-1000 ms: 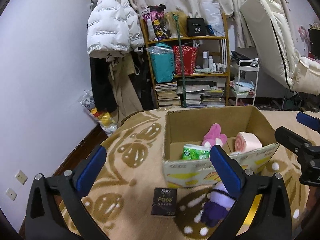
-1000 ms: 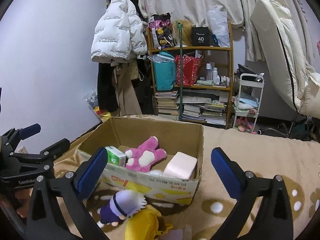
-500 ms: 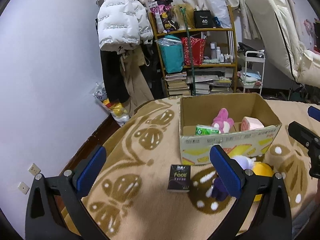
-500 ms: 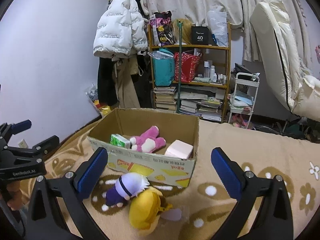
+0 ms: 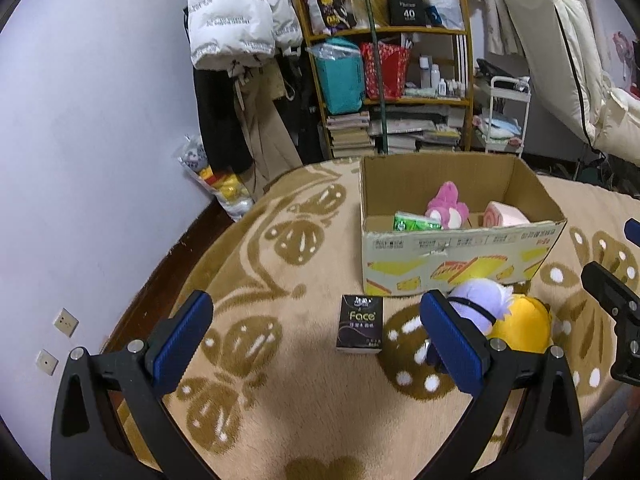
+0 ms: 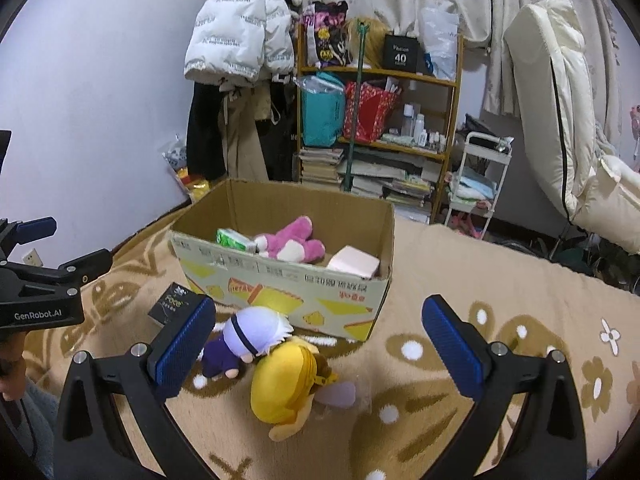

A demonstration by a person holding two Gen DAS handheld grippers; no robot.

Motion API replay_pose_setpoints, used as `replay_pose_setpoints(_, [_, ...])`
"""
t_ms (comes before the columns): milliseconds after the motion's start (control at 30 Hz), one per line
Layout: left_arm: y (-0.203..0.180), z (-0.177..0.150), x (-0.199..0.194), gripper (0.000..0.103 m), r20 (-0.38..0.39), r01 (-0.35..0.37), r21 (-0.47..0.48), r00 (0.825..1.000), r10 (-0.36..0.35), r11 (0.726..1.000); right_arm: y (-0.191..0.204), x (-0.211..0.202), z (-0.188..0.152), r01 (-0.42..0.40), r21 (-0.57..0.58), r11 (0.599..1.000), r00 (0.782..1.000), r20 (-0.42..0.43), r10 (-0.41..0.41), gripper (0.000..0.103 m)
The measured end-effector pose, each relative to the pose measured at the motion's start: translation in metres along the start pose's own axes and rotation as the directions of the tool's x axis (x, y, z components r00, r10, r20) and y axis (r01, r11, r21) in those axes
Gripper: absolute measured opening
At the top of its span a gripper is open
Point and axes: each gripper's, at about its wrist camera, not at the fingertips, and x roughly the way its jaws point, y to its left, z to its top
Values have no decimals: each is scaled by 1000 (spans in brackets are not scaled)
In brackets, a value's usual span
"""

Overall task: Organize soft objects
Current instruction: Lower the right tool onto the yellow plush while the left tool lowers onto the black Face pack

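Both cameras have pulled back and up since a second ago, so the cardboard box (image 6: 280, 276) sits farther off and more blanket (image 5: 280, 400) shows in front. Count inside the box: three soft things, one pink plush (image 6: 292, 240), one green tissue pack (image 5: 414, 222) and one pink roll-shaped cushion (image 5: 505, 216). Outside, against the box's near wall, two toys lie touching: a purple-haired doll (image 6: 248, 340) and a yellow plush (image 6: 286, 388). One black tissue packet (image 5: 360, 326) lies just beside them on the blanket. Left gripper (image 5: 320, 348) hangs spread wide, nothing between its fingers; right gripper (image 6: 320, 350) is equally wide and empty. From the left wrist, the doll's body is mostly hidden behind a blue pad (image 5: 454, 344), and the yellow plush's face can't be made out.
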Motion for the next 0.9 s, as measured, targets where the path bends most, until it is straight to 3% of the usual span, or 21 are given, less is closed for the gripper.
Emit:
replay_pose_setpoints(400, [-7, -5, 43, 102, -129, 8, 30, 992, -4, 1000, -11, 39, -9, -39, 75, 996, 989, -140, 49, 103])
replay_pose_setpoints(533, [-9, -7, 54, 102, -144, -39, 43, 989, 44, 998, -11, 52, -14, -48, 89, 995, 980, -186, 64, 103])
replay_pose_setpoints(900, [-11, -6, 88, 102, -221, -2, 34, 975, 9, 999, -3, 75, -19, -63, 75, 995, 964, -252, 80, 103])
